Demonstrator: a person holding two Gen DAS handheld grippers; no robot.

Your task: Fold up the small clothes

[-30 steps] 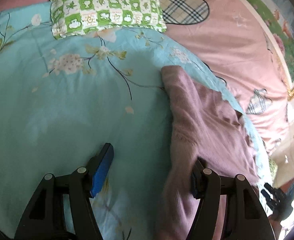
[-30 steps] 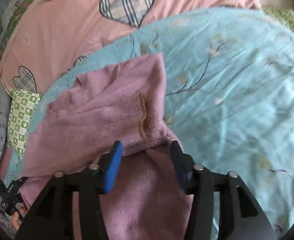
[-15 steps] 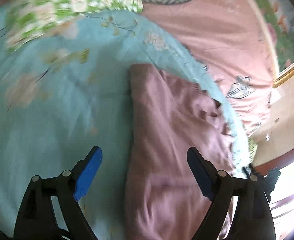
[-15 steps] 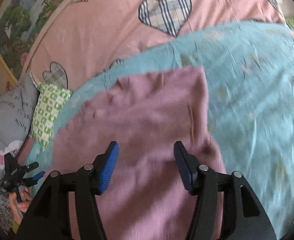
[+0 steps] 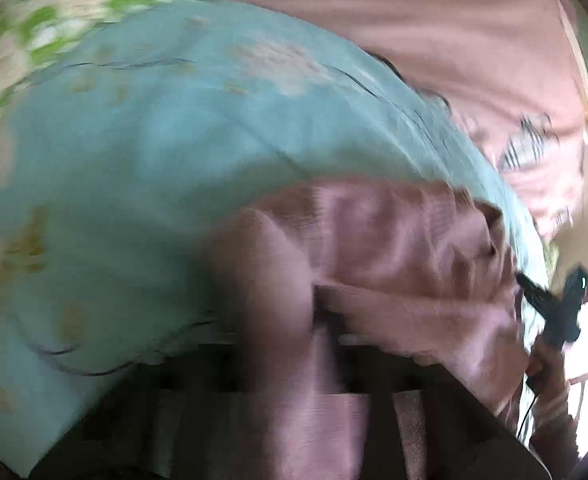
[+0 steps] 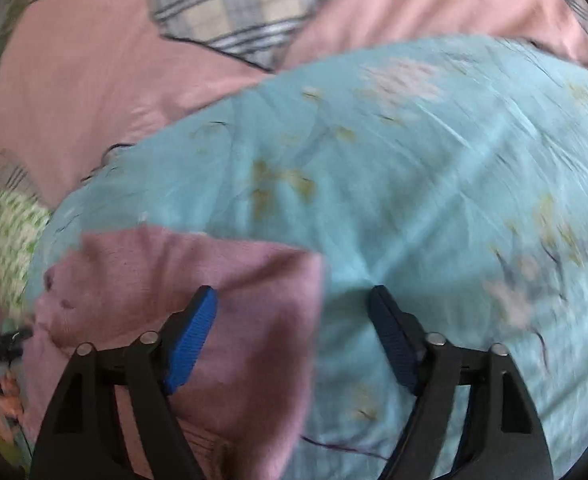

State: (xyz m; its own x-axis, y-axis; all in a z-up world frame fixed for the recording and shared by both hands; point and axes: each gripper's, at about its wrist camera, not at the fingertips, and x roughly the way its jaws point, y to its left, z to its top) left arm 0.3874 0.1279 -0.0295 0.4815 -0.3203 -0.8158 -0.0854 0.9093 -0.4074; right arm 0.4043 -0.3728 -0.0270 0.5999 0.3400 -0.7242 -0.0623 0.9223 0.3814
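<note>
Mauve knitted garment (image 6: 182, 280) lies at nine o'clock of the right gripper (image 6: 292, 308), jaws spread; left gripper's jaws too blurred to tell.

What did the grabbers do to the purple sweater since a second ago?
The right gripper has let go of the mauve knitted sweater and opened wide, straddling the sweater's right edge. The left gripper pushed in close, so sweater cloth bunches over it; blur hides its fingers. The sweater looks more folded. The light blue flowered quilt and pink sheet with checked hearts stayed put.
</note>
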